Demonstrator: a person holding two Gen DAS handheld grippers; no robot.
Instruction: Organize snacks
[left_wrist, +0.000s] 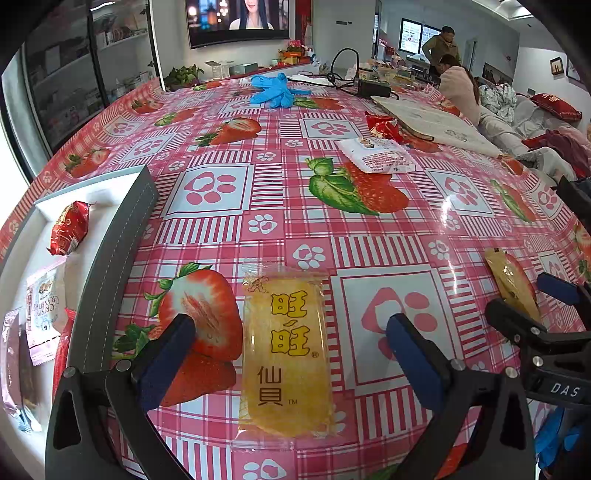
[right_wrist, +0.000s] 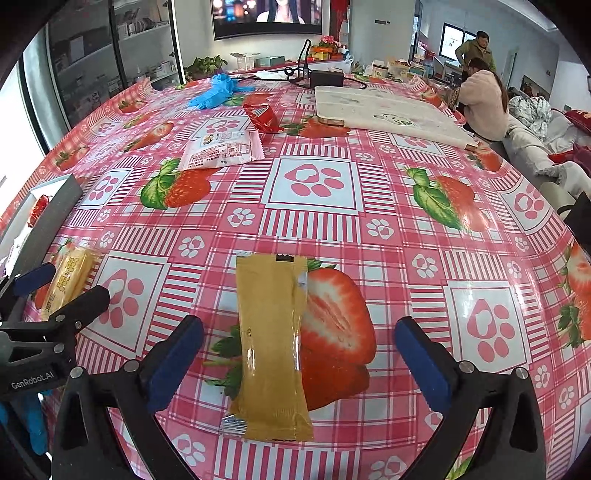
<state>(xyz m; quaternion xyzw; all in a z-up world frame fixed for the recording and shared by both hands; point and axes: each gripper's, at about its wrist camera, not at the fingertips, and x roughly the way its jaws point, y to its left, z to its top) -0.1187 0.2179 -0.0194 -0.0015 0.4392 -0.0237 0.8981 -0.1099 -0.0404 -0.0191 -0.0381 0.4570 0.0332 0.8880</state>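
Observation:
A yellow rice-cracker packet (left_wrist: 286, 354) lies flat on the strawberry tablecloth (left_wrist: 295, 206). My left gripper (left_wrist: 290, 325) stands open around it, blue pads well clear of both long sides. To its right a tan snack packet (right_wrist: 271, 350) lies lengthwise between the wide-apart fingers of my open right gripper (right_wrist: 299, 325), untouched by either pad. Each gripper shows at the edge of the other's view. A grey box (left_wrist: 122, 258) at the left holds a red packet (left_wrist: 70, 227), a white packet (left_wrist: 46, 306) and others.
Farther back lie a white snack packet (right_wrist: 221, 149), a red wrapper (right_wrist: 260, 114), blue gloves (right_wrist: 216, 90) and a white board (right_wrist: 388, 110). Cables and a black box sit at the far edge. Two people (right_wrist: 480, 99) are at the back right.

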